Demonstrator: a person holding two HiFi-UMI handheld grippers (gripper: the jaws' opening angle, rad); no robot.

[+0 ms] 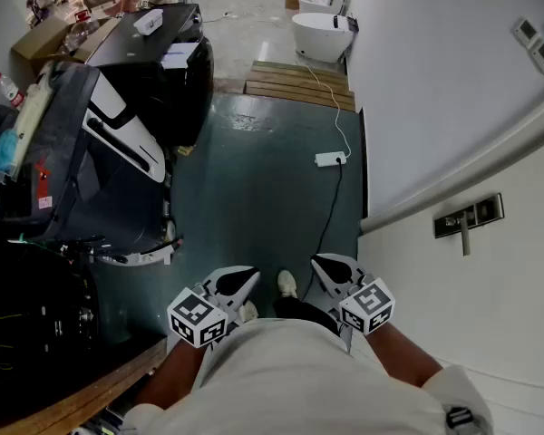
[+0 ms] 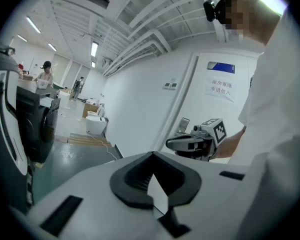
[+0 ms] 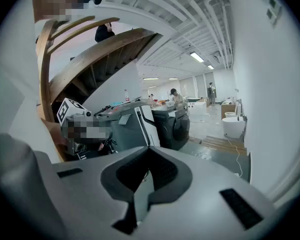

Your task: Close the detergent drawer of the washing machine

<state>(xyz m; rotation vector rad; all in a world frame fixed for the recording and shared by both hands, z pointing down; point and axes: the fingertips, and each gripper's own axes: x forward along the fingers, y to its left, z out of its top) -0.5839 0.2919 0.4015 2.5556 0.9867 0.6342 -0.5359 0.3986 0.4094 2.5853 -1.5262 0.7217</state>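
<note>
The washing machine stands at the left of the head view, its dark grey body and white-trimmed front panel facing the green floor. A black machine sits behind it, toward the upper left. The detergent drawer cannot be picked out in any of the 3 views, so its long axis and how far it stands out cannot be told; it should lie somewhere on that front. Both tools are at the bottom centre of the frame, close to the person's body and well apart from the machine, pointing up the frame along the floor rather than at it. The left hand-held gripper has its jaws together with nothing between them. The right hand-held gripper is likewise closed and empty. The left one is on the machine's side and looks the nearer, so the coming move is probably a swing up and to the left to face the panel and find the drawer.
</note>
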